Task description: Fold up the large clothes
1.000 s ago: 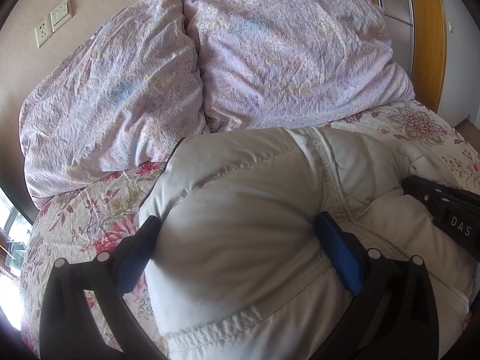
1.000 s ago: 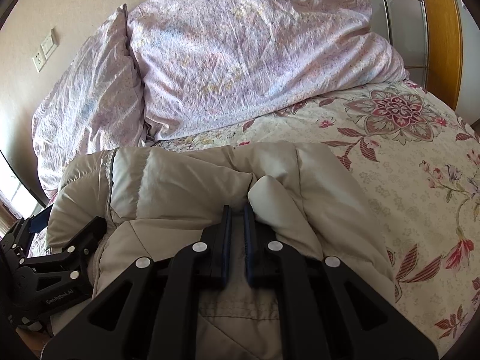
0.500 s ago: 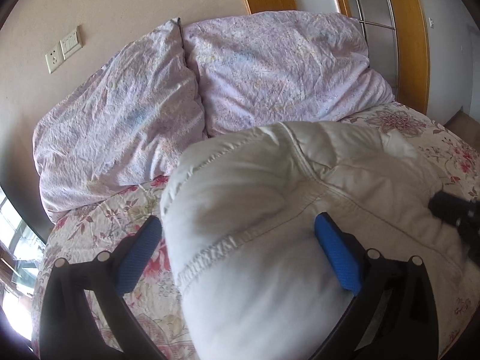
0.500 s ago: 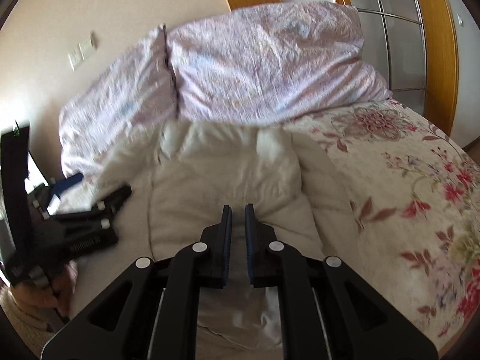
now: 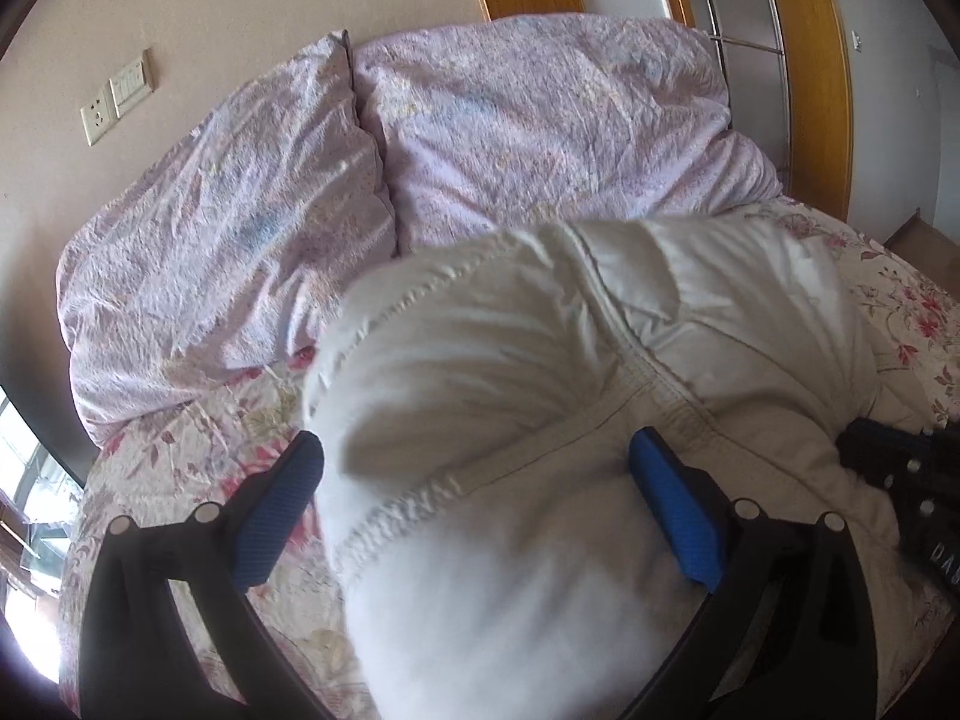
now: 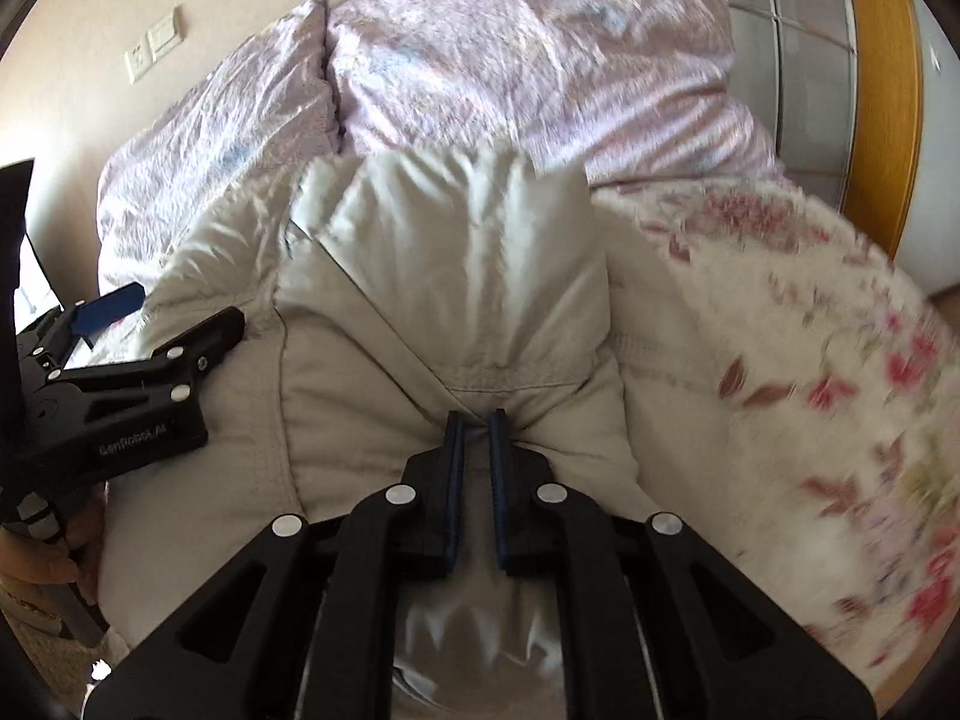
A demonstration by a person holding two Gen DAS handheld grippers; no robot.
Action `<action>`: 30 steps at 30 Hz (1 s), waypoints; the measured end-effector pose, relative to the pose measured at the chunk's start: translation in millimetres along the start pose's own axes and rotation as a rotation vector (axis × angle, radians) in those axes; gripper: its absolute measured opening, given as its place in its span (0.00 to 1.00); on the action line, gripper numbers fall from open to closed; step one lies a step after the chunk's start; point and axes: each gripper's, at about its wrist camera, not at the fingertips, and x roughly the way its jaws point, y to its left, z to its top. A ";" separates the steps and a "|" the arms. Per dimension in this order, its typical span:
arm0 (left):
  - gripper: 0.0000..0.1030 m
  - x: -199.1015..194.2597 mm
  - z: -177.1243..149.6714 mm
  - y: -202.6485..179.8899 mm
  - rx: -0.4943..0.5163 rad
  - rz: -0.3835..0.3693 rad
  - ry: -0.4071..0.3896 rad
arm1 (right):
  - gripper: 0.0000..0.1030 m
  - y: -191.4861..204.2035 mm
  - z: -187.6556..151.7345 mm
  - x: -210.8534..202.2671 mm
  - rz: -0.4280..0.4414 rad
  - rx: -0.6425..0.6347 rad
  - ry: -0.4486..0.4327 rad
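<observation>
A puffy cream padded jacket (image 5: 540,396) lies bunched on the floral bed. My left gripper (image 5: 474,480) is wide open, its blue pads (image 5: 678,510) on either side of a thick fold of the jacket, which bulges between them. My right gripper (image 6: 477,438) is shut on a pinch of the jacket (image 6: 456,276) near a seam, holding the cloth up. The left gripper also shows at the left of the right wrist view (image 6: 120,372), and the right gripper's black body at the right edge of the left wrist view (image 5: 900,480).
Two lilac pillows (image 5: 372,156) lean against the beige wall at the bed's head. The floral bedspread (image 6: 840,420) stretches to the right. A wooden-framed wardrobe (image 5: 804,60) stands at the back right. Wall sockets (image 5: 114,96) are at the upper left.
Both grippers have risen and tilted up, lifting the jacket; more wall and wardrobe show. The right gripper stays shut on the cloth; the left stays open around the fold.
</observation>
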 end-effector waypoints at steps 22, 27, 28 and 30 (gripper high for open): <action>0.98 52.0 37.6 16.8 -0.030 0.084 0.003 | 0.32 -15.9 70.2 73.5 -0.081 0.029 0.001; 0.98 66.6 34.8 16.8 -0.038 0.047 0.050 | 0.32 -22.7 68.2 80.2 -0.047 0.067 0.012; 0.98 69.0 33.7 17.9 -0.044 0.037 0.058 | 0.33 -23.6 68.1 81.7 -0.041 0.071 0.016; 0.98 73.8 31.9 19.5 -0.056 0.019 0.072 | 0.33 -23.6 68.3 84.0 -0.037 0.075 0.024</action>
